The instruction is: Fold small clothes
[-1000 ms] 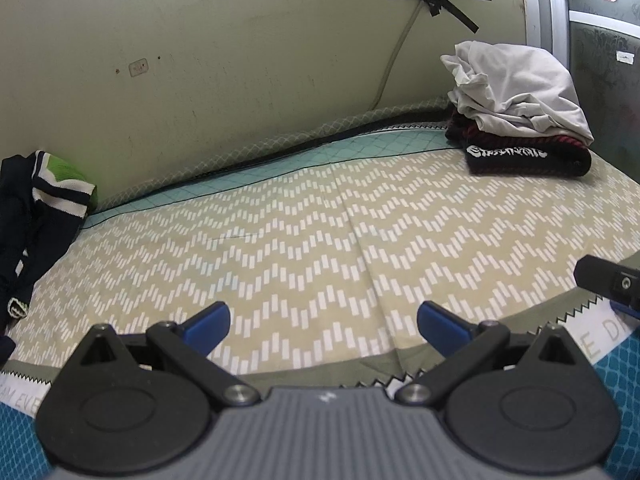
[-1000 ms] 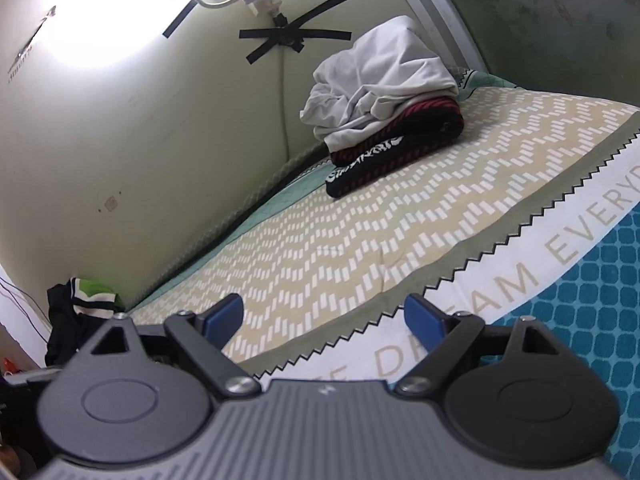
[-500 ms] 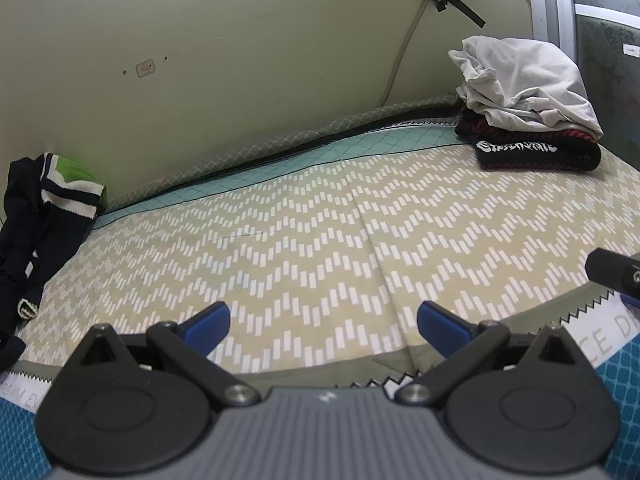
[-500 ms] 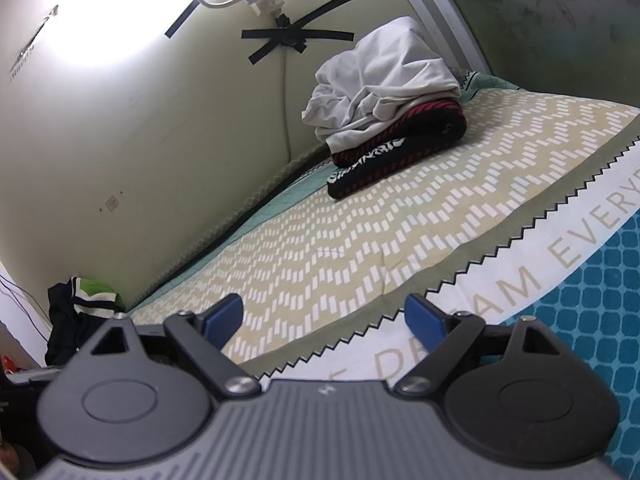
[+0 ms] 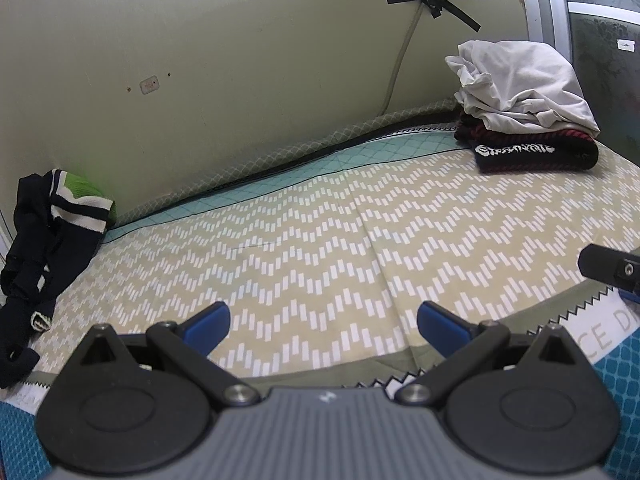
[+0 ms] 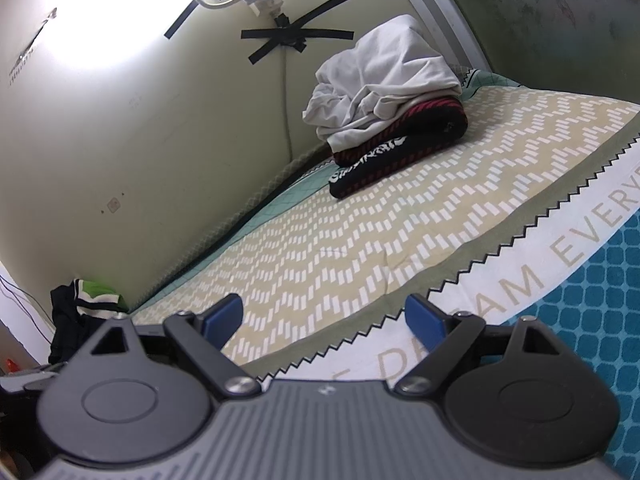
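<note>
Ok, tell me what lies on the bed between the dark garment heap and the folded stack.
Nothing: in both views only bare zigzag bedspread lies between the dark garment heap and the folded stack.

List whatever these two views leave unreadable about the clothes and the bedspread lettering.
- Dark navy garment: left wrist view, cut by the left edge; its type is unclear.
- Same garment in the right wrist view: small, partly behind the right gripper.
- White garment: covers most of the red-and-black striped piece.
- Bedspread lettering: cut by the right edge and the gripper body.
</note>
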`<action>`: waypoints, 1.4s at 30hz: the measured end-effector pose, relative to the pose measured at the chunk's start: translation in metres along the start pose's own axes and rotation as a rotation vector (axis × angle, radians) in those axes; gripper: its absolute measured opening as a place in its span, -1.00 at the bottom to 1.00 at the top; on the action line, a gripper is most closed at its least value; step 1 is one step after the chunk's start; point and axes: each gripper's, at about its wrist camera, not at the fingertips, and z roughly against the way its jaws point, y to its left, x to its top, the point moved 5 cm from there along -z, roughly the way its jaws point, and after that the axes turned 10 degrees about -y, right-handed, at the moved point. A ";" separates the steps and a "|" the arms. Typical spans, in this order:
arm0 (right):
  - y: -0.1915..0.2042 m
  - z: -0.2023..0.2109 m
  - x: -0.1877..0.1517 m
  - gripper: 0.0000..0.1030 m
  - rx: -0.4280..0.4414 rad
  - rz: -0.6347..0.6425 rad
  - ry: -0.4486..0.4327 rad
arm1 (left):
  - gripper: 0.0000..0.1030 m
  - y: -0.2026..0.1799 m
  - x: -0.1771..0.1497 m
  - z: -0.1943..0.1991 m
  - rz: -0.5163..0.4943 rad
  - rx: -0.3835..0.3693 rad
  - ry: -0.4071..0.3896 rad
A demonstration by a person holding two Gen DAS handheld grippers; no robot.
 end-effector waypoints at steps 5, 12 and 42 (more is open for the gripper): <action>0.000 0.000 0.000 0.57 0.000 -0.001 -0.001 | 0.99 0.001 0.000 0.001 -0.003 0.002 -0.002; 0.000 0.000 -0.001 0.58 0.000 0.000 -0.002 | 1.00 0.001 -0.001 0.001 -0.013 0.005 -0.003; 0.001 0.002 -0.001 0.58 0.002 0.001 -0.002 | 1.00 0.001 -0.003 0.006 -0.034 -0.007 0.000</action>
